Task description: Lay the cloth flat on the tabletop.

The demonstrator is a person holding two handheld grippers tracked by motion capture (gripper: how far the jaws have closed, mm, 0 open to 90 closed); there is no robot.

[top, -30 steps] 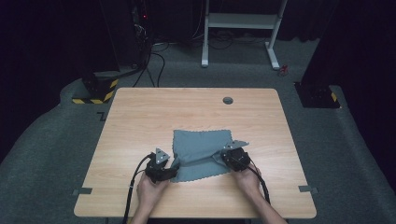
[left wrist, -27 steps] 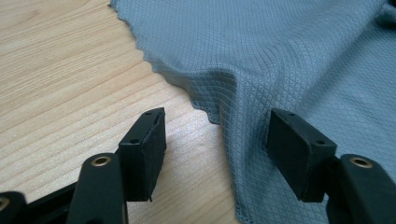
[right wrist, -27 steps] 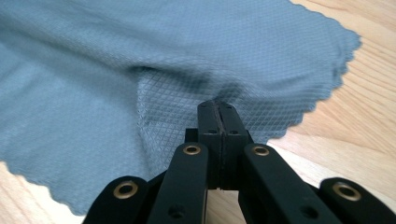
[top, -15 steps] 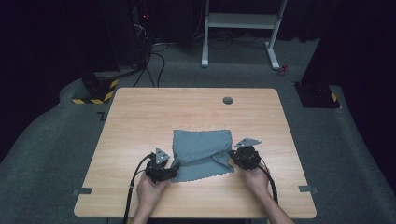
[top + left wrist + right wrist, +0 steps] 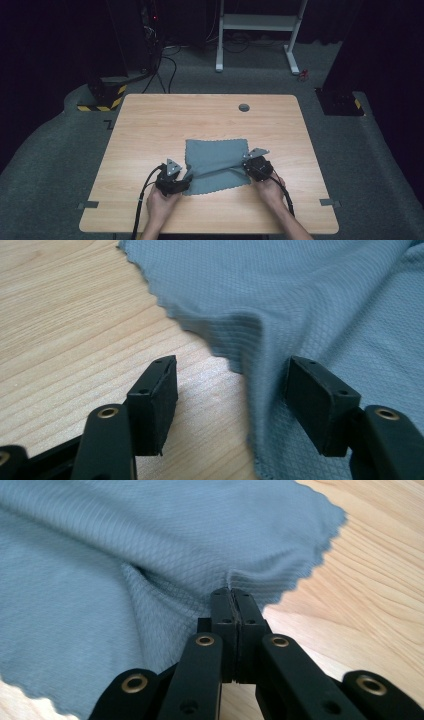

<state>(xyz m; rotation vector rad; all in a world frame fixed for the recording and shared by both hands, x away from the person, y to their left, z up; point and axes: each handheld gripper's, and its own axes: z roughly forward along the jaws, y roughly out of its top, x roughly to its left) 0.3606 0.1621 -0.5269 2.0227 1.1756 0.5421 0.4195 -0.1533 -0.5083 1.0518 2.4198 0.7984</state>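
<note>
A grey-blue cloth [image 5: 217, 162] with a scalloped edge lies on the wooden table [image 5: 150, 125] near the front. My right gripper [image 5: 246, 168] is at the cloth's right edge. Its jaws have just been closing and now pinch a raised fold of the cloth [image 5: 125, 555] at the right gripper's [image 5: 232, 597] tips. My left gripper [image 5: 187, 181] sits at the cloth's front left corner. In the left gripper view the gripper [image 5: 235, 390] is open. One jaw rests over bare wood and the other over the cloth [image 5: 325, 300], whose lifted edge lies between them, untouched.
A round grommet hole [image 5: 244, 107] sits near the table's far edge. Beyond the table stand a white desk frame [image 5: 260, 22] and a yellow-and-black striped base [image 5: 102, 97] on the grey floor. Bare wood stretches around the cloth on all sides.
My right gripper shifted a little right, then came back to the cloth's right edge and shut on it. A ridge now runs across the cloth. The left gripper has stayed put.
</note>
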